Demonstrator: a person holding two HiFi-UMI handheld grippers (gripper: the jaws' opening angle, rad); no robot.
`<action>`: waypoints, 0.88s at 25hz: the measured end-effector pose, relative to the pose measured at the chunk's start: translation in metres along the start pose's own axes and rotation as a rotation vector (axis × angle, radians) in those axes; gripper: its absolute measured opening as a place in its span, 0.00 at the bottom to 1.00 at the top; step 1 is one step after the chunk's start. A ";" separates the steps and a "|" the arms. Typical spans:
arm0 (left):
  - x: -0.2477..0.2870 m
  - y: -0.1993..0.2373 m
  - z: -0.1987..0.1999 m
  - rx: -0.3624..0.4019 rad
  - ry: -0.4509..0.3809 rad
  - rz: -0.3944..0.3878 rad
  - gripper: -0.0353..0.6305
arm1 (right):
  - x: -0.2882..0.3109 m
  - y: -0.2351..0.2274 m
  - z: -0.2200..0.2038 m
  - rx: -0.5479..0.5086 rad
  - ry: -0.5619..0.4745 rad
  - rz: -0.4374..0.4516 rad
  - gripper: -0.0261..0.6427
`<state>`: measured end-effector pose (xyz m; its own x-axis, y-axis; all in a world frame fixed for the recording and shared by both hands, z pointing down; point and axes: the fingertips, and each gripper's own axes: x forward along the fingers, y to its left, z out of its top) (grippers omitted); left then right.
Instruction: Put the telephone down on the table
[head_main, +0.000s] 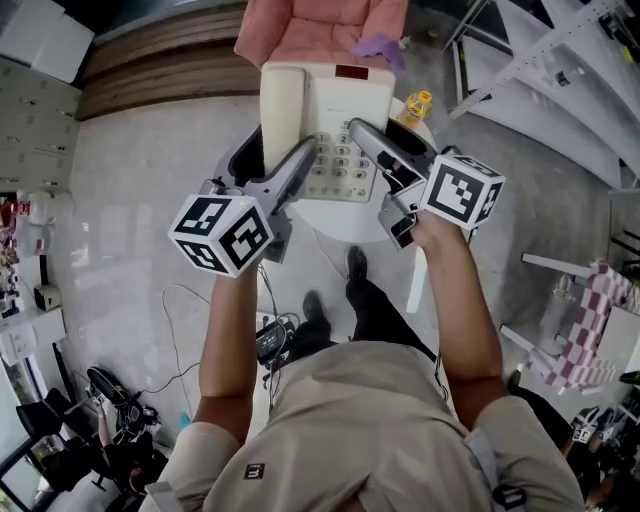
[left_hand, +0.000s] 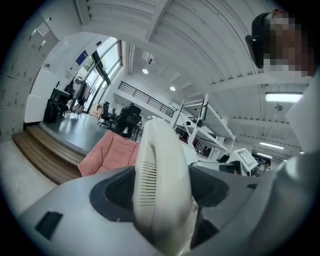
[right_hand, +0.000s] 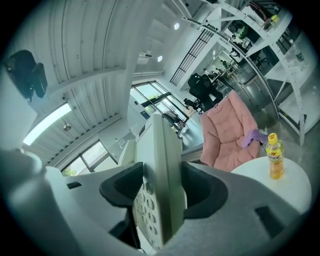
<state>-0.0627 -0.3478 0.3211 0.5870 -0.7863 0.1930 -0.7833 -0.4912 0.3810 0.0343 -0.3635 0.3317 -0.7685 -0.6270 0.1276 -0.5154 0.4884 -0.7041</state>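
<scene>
As one telephone (head_main: 338, 105) hangs over one table (right_hand: 267, 195), left gripper (left_hand: 162, 200) fingers clamp handset (left_hand: 159, 160), right gripper (right_hand: 161, 202) fingers base (right_hand: 164, 160).

The cream plastic telephone (head_main: 335, 110), top centre of the head view, has pale grey keys and a dark red window. The grey left gripper (head_main: 300, 165) and grey right gripper (head_main: 370, 140) have black pads (left_hand: 117, 192) and white cubes with black square markers. Beneath is a white round table (head_main: 345, 224). At the top edge, a pink padded armchair (head_main: 300, 25) holds a purple cloth (head_main: 378, 47). At the telephone's right is a yellow drink bottle (head_main: 415, 107).
</scene>
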 end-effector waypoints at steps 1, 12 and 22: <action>0.004 0.004 -0.004 -0.004 0.007 0.002 0.53 | 0.003 -0.006 -0.002 0.007 0.003 -0.004 0.37; 0.046 0.043 -0.051 -0.069 0.088 0.031 0.53 | 0.030 -0.072 -0.025 0.088 0.050 -0.044 0.37; 0.075 0.074 -0.092 -0.103 0.164 0.073 0.53 | 0.050 -0.124 -0.051 0.152 0.095 -0.053 0.37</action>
<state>-0.0579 -0.4086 0.4469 0.5617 -0.7428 0.3644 -0.8047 -0.3881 0.4492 0.0404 -0.4248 0.4609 -0.7776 -0.5859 0.2281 -0.4989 0.3543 -0.7909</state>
